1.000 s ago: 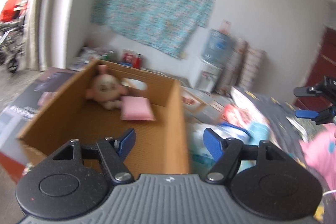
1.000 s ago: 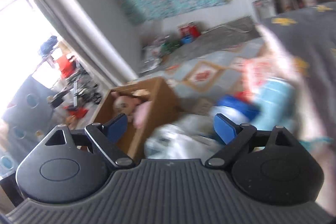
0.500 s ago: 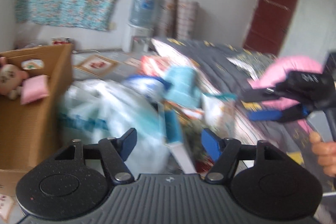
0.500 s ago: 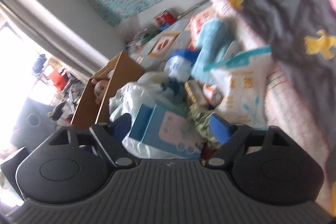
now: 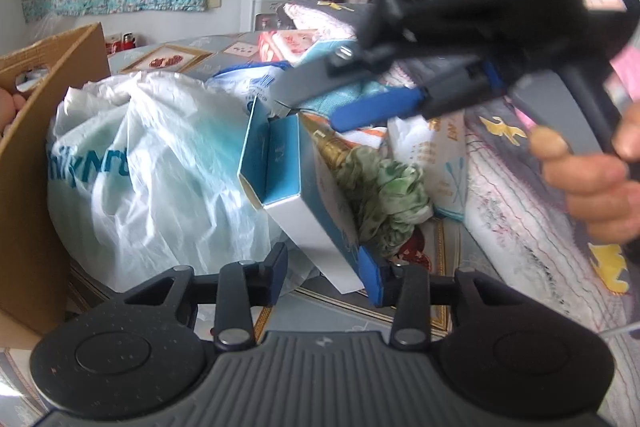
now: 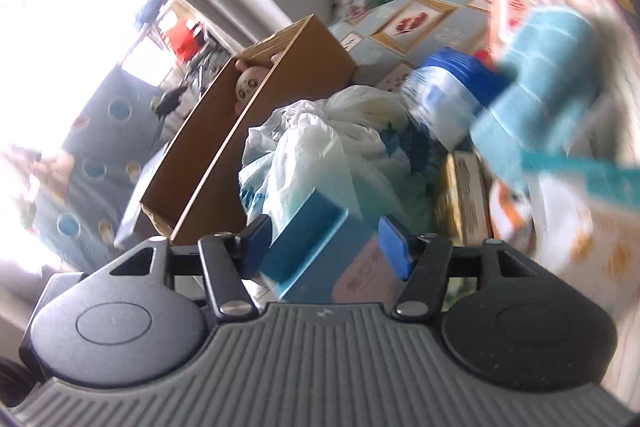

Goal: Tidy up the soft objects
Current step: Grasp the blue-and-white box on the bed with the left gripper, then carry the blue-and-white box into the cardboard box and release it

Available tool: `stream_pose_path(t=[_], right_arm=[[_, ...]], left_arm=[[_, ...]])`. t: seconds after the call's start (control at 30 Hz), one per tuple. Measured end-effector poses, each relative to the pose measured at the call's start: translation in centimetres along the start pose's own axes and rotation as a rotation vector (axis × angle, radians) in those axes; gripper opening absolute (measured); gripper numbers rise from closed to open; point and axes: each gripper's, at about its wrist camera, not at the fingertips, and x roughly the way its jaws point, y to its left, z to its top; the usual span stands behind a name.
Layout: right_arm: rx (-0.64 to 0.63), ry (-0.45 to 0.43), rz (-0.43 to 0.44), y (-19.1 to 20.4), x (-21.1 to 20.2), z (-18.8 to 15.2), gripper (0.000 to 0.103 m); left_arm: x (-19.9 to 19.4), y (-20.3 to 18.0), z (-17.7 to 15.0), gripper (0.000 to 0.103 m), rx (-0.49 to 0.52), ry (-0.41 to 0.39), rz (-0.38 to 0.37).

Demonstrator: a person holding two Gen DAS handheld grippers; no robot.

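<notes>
- The left claw (image 5: 322, 269) points down at a pile: a blue-and-white carton (image 5: 296, 195) lies straight ahead of it, its lower end between the blue pads, which stand narrow; whether they press on it I cannot tell.
- Left of that claw sits a white plastic bag (image 5: 152, 163), and further left a cardboard box (image 5: 36, 131).
- Right of the carton lies a green scrunched cloth (image 5: 384, 187), and beyond it the bed (image 5: 520, 211).
- The right claw (image 5: 316, 103), in a hand (image 5: 596, 171), crosses above the pile with its fingers parted over the carton's top.
- In its own view the right claw (image 6: 326, 247) straddles the carton (image 6: 316, 247).
- A plush toy (image 6: 250, 87) lies in the cardboard box (image 6: 256, 131), far left of the right claw.
- Both claws have just been closing; a second ago the left claw faced the box.
</notes>
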Motion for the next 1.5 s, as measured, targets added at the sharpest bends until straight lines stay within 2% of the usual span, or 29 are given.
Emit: stream_pose_path(t=[0.17,0.33,0.5,0.8,1.07,1.17,1.3,1.5], right_arm=[[-0.031,0.035,0.013,-0.7,2.4,1.4,0.063],[-0.016,0.071,0.043,-1.3,4.2,0.8,0.063],[0.002,0.052,0.085,-0.8,3.2,0.4,0.059],[0.017,-0.014,0.097,1.6,0.5,-0.2,0.059],[-0.032,-0.088,0.19,8.2,-2.2,0.9,0.059],[-0.068,-0.105,0.245,11.6,-1.8,2.3,0.059],[-0.089,-0.095,0.307,15.9,0.7,5.1,0.06],[-0.049,-0.021,0.37,20.5,7.6,9.8,0.059]], left_arm=[[0.9,0.1,0.2,0.041,-0.03,-0.017,0.01],[1.8,-0.1,0.5,0.038,-0.053,-0.021,0.024],[1.0,0.0,0.5,0.026,-0.059,-0.048,0.007],[-2.3,0.4,0.4,0.023,-0.035,-0.101,-0.03],[-9.9,2.3,1.7,0.023,-0.015,-0.185,-0.087],[-13.0,3.8,2.6,0.023,-0.003,-0.213,-0.068],[-16.1,6.5,4.2,0.022,-0.009,-0.233,-0.005],[-17.9,11.2,7.0,0.021,-0.024,-0.24,0.089]])
